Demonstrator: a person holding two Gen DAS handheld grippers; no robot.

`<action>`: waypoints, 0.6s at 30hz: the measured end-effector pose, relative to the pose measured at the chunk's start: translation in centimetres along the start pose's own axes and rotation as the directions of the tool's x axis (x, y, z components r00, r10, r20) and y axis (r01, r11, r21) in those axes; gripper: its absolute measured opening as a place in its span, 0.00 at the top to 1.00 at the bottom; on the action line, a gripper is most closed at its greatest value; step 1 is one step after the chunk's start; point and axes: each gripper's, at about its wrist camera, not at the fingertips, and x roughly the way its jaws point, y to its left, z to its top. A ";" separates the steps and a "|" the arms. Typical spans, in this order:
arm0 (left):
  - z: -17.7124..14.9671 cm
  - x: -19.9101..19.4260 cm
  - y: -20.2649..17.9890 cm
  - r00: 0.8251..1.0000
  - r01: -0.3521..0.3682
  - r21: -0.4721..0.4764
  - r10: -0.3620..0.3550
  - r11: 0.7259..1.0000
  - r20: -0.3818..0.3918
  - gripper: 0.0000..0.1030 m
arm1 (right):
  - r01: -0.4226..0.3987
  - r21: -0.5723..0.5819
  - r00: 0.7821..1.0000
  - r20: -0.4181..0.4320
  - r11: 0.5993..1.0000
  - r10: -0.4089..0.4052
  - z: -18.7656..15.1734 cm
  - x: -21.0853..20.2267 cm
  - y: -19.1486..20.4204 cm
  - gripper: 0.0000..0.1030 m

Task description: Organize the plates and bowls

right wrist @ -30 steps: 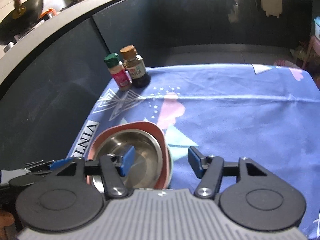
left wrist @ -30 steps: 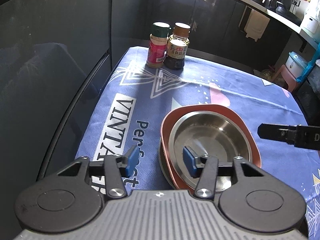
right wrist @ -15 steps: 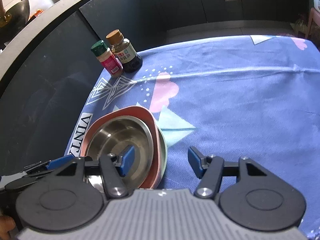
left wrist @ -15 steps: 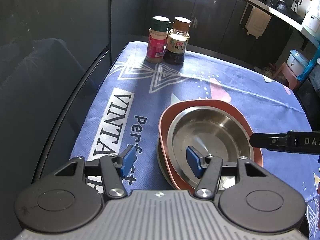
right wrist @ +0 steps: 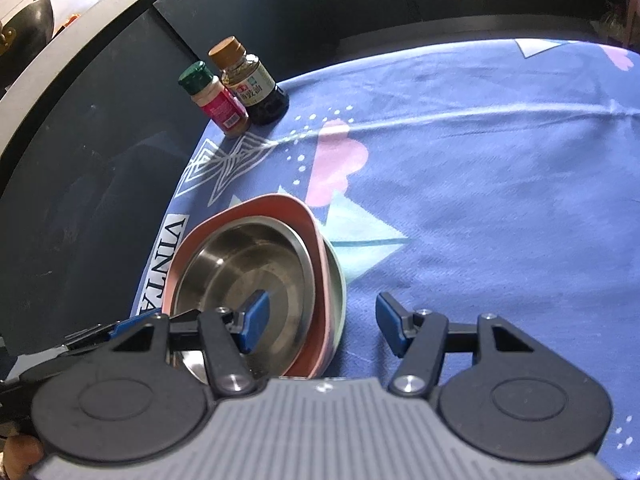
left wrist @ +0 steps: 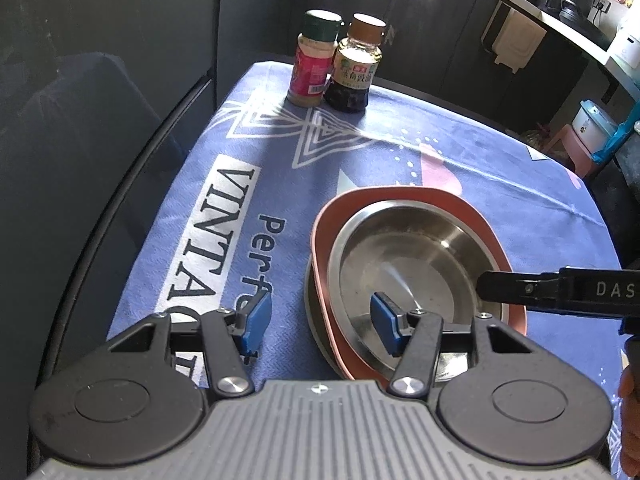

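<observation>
A steel bowl point(left wrist: 408, 264) sits nested in a pink plate point(left wrist: 400, 194), which rests on a pale green plate point(right wrist: 338, 280). My left gripper point(left wrist: 320, 322) straddles the stack's left rim. One pad hangs outside over the cloth and the other inside the bowl; the jaws are closing, and neither pad touches the rim. My right gripper point(right wrist: 322, 326) is open around the right rim, one pad over the steel bowl point(right wrist: 240, 272), the other over the cloth. Its black finger point(left wrist: 540, 288) reaches in over the bowl in the left wrist view.
A green-capped spice jar point(left wrist: 314, 64) and a brown-capped sauce bottle point(left wrist: 356, 72) stand at the far left corner of the blue tablecloth point(left wrist: 480, 184). Dark cabinets drop away past the table's left edge. A hand point(left wrist: 630, 400) shows at the right border.
The right gripper has sunk and come in toward the stack; its finger now reaches over the bowl's right rim. The left gripper has stayed put, its jaws slightly narrower.
</observation>
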 end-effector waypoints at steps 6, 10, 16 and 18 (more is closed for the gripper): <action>-0.2 0.6 -0.2 1.000 0.007 -0.010 -0.007 1.000 -0.017 0.55 | -0.025 0.026 0.999 -0.020 0.999 0.025 0.1 0.5 -0.5 0.20; -0.2 0.6 -0.5 1.000 0.004 -0.003 -0.005 1.000 -0.018 0.55 | -0.035 0.020 0.999 -0.030 0.999 0.036 0.1 0.8 -0.5 0.20; -0.4 0.6 -1.5 1.000 0.005 0.019 -0.005 1.000 -0.012 0.57 | -0.022 -0.002 0.999 -0.040 1.000 0.022 -0.1 0.9 0.0 0.40; -0.6 0.5 -1.9 1.000 -0.010 0.041 0.010 0.999 -0.005 0.57 | -0.002 -0.021 1.000 -0.024 1.000 0.002 -0.4 0.7 0.2 0.42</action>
